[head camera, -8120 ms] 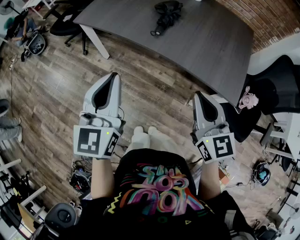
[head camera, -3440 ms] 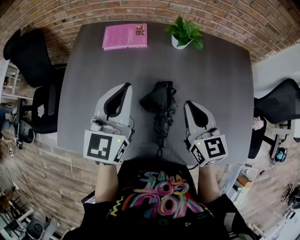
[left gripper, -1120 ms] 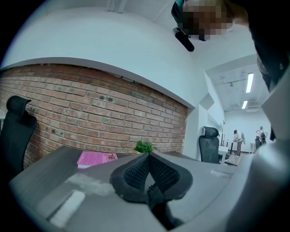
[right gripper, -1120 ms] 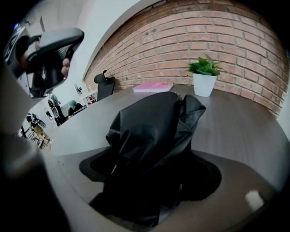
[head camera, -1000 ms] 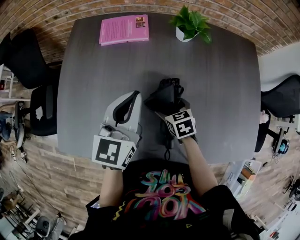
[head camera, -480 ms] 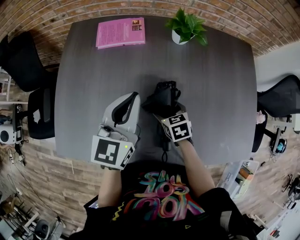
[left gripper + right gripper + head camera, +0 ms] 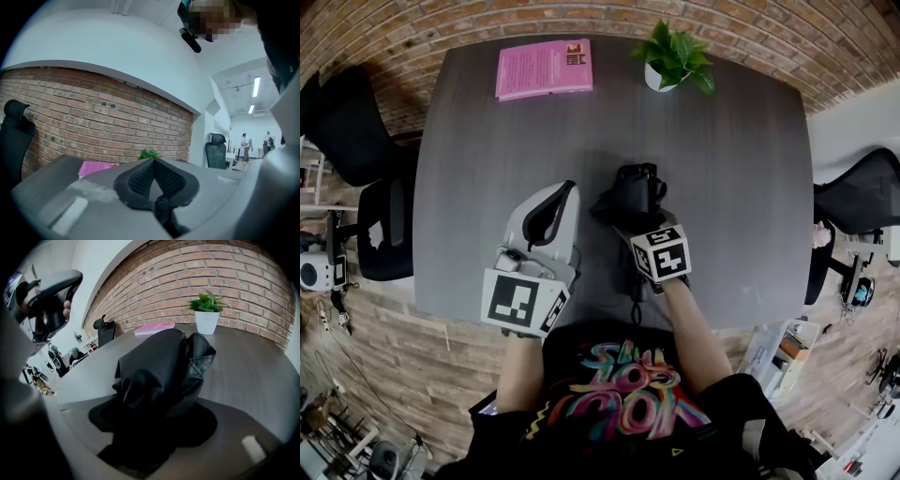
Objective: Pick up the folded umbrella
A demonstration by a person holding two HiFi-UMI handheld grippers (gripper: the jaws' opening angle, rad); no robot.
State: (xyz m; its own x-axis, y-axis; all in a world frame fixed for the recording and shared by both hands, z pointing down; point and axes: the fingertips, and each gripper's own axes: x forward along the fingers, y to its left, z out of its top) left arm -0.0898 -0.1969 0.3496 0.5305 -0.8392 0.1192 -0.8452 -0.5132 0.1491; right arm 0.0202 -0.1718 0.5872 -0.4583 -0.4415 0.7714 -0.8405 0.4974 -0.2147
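Head view looks steeply down on a dark grey table [image 7: 487, 150] set against a brick wall. A black folded umbrella [image 7: 636, 192] lies near the middle of the table, a little toward the lower edge of the frame. Its bunched canopy points toward the wall and its thin handle [image 7: 634, 286] points toward the person.

The right gripper [image 7: 153, 411] comes in from the lower right and tilts down onto the canopy, with its marker cube [image 7: 662, 253] covering the umbrella's mid part. In the right gripper view the crumpled black fabric fills the space between the fingers. The fingers stand apart on either side of it and have just been closing in. A dark strip of pad seems to show on each side of the fabric, so they do not look pressed onto it yet, though the black-on-black makes that hard to judge. The umbrella rests on the table.

The left gripper [image 7: 570, 187] sits just left of the umbrella, apart from it, pointing toward the wall. In the left gripper view its fingers are together at the tips with nothing between them.

A pink book [image 7: 544, 67] lies at the upper left of the table. A small potted plant [image 7: 675, 58] in a white pot stands at the upper middle, well apart from the umbrella. Black office chairs [image 7: 347, 122] stand off both sides of the table.
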